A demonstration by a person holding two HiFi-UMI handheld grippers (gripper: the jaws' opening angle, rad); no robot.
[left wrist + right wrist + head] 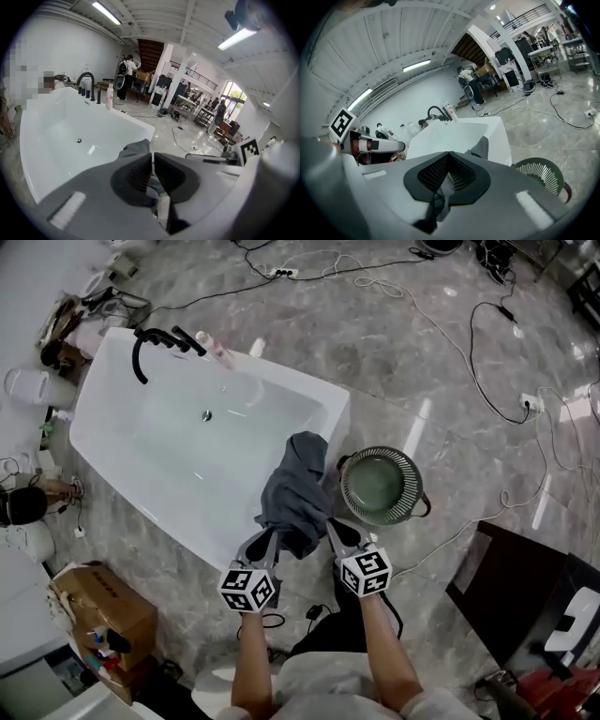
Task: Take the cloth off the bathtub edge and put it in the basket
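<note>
A dark grey cloth (pixel 295 488) hangs over the near right edge of the white bathtub (pixel 309 395). A round green basket (pixel 349 486) stands on the floor just right of it. My left gripper (pixel 266 536) is shut at the cloth's lower left edge. My right gripper (pixel 332 524) is shut at its lower right edge. In the left gripper view the pads (pixel 140 171) are together and the cloth (pixel 136 149) lies just beyond them. The right gripper view shows the cloth (pixel 480 146) on the rim ahead and the basket (pixel 543 173) to the right. I see no cloth pinched.
A black faucet (pixel 155 338) and a pink bottle (pixel 214 348) sit at the tub's far end. Cables (pixel 487 362) run across the marble floor. A cardboard box (pixel 103 601) stands at lower left, a dark board (pixel 516 587) at lower right.
</note>
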